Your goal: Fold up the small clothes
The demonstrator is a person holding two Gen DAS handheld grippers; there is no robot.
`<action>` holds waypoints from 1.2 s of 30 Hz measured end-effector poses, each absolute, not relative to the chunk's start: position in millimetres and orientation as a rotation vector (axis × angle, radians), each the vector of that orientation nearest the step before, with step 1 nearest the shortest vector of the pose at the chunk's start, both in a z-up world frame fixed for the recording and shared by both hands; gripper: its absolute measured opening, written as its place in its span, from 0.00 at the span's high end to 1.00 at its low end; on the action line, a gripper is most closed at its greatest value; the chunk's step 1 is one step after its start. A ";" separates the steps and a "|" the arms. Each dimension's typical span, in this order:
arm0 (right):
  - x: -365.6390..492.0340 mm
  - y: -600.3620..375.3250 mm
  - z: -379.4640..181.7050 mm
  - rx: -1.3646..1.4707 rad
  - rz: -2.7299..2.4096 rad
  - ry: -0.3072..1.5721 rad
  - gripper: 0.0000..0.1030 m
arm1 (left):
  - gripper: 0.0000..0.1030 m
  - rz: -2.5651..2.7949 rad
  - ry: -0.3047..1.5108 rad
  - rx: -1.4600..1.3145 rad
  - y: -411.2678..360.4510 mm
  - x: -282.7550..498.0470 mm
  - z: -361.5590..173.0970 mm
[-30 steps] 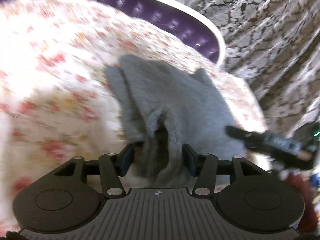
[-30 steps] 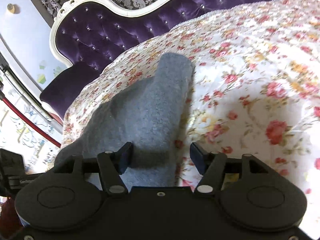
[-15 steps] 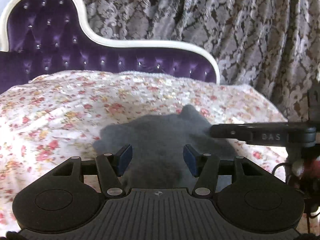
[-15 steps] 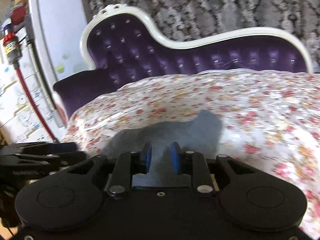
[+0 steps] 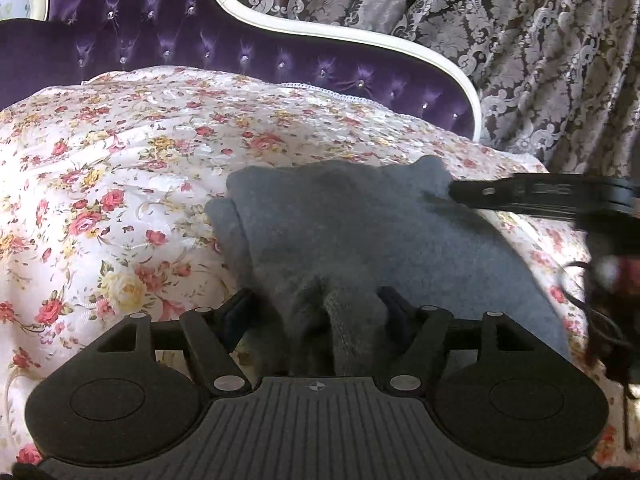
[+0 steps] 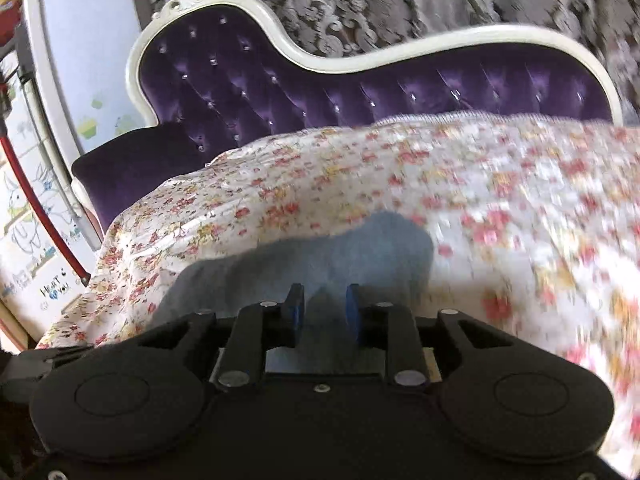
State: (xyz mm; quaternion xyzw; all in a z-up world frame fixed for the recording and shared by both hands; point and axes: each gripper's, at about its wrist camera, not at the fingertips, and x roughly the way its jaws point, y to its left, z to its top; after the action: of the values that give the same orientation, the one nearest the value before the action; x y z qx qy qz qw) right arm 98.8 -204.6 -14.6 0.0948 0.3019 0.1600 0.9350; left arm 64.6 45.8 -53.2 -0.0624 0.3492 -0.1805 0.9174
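Lower now, gray garment (image 5: pixel 360 232) flat across floral bedspread (image 5: pixel 120 184).

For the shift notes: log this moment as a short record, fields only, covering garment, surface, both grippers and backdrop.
garment: grey knit piece, partly folded, lying on the bedspread
surface: floral bedspread
left gripper: jaws opening, a bunched fold of the garment between them
right gripper: jaws opening, garment edge between them
backdrop: purple tufted headboard, patterned curtain
fold status: not finished
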 end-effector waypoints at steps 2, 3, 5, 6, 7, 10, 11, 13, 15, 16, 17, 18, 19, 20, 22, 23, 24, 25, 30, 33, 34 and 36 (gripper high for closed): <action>122.2 -209.7 -26.5 0.187 0.291 0.679 0.55 | 0.33 -0.368 0.721 -0.129 45.8 66.8 -53.6; 132.3 -212.4 -34.4 0.181 0.265 0.711 0.55 | 0.31 -0.365 0.722 -0.126 45.3 68.0 -53.0; 142.5 -218.4 -45.4 0.186 0.216 0.746 0.51 | 0.26 -0.358 0.724 -0.121 45.6 70.4 -51.9; 139.9 -222.4 -45.7 0.206 0.211 0.741 0.46 | 0.25 -0.352 0.723 -0.122 46.4 69.7 -51.2; 136.5 -225.6 -44.0 0.222 0.204 0.729 0.36 | 0.23 -0.347 0.722 -0.124 47.4 68.3 -50.1; 118.2 -230.0 -34.1 0.225 0.196 0.675 0.12 | 0.18 -0.317 0.698 -0.087 45.8 59.8 -42.0; 109.8 -230.5 -29.6 0.220 0.195 0.658 0.08 | 0.18 -0.306 0.686 -0.058 44.0 55.8 -38.1; 98.7 -229.8 -21.1 0.205 0.185 0.636 0.00 | 0.14 -0.279 0.668 -0.004 40.2 48.4 -30.0; 83.9 -230.7 -12.8 0.204 0.185 0.611 0.00 | 0.05 -0.250 0.659 0.026 37.9 42.8 -23.8; 79.5 -230.8 -9.4 0.209 0.184 0.600 0.00 | 0.03 -0.241 0.652 0.030 37.9 39.9 -20.6; 73.5 -230.4 -5.2 0.213 0.182 0.589 0.01 | 0.02 -0.233 0.643 0.027 38.6 36.8 -17.0; 65.9 -229.5 -0.9 0.212 0.176 0.579 0.01 | 0.00 -0.223 0.637 0.021 39.6 34.0 -13.5; 58.7 -228.4 2.8 0.206 0.171 0.570 0.01 | 0.00 -0.210 0.629 0.016 40.8 31.3 -9.8; 53.9 -227.3 5.4 0.200 0.166 0.562 0.01 | 0.00 -0.195 0.622 0.012 41.4 29.4 -6.5; 42.1 -222.9 11.6 0.180 0.143 0.548 0.00 | 0.00 -0.168 0.612 0.004 42.8 26.1 -0.2; 36.3 -221.3 13.8 0.172 0.131 0.542 0.01 | 0.00 -0.165 0.621 0.001 43.6 26.1 2.4; 31.6 -220.3 14.9 0.164 0.120 0.539 0.00 | 0.00 -0.169 0.632 -0.003 43.8 25.8 4.9; 27.3 -219.0 15.7 0.156 0.107 0.539 0.01 | 0.01 -0.185 0.646 -0.004 43.9 26.0 7.1; 11.8 -214.0 18.1 0.161 0.101 0.574 0.00 | 0.01 -0.134 0.723 0.045 34.2 24.6 15.4; 3.4 -210.7 19.7 0.170 0.103 0.604 0.01 | 0.01 -0.069 0.730 0.109 27.0 20.6 19.6; -0.3 -208.7 20.0 0.165 0.100 0.609 0.01 | 0.01 -0.056 0.729 0.121 25.5 18.6 21.1; -6.3 -205.2 22.0 0.164 0.105 0.614 0.01 | 0.01 -0.045 0.723 0.136 25.2 13.4 23.3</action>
State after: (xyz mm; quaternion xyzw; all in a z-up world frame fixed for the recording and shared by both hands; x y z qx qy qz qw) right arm -6.3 -205.2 22.0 0.0805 0.3019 0.0515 0.9485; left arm 13.4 25.2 23.3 0.0663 0.3535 -0.0219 0.9328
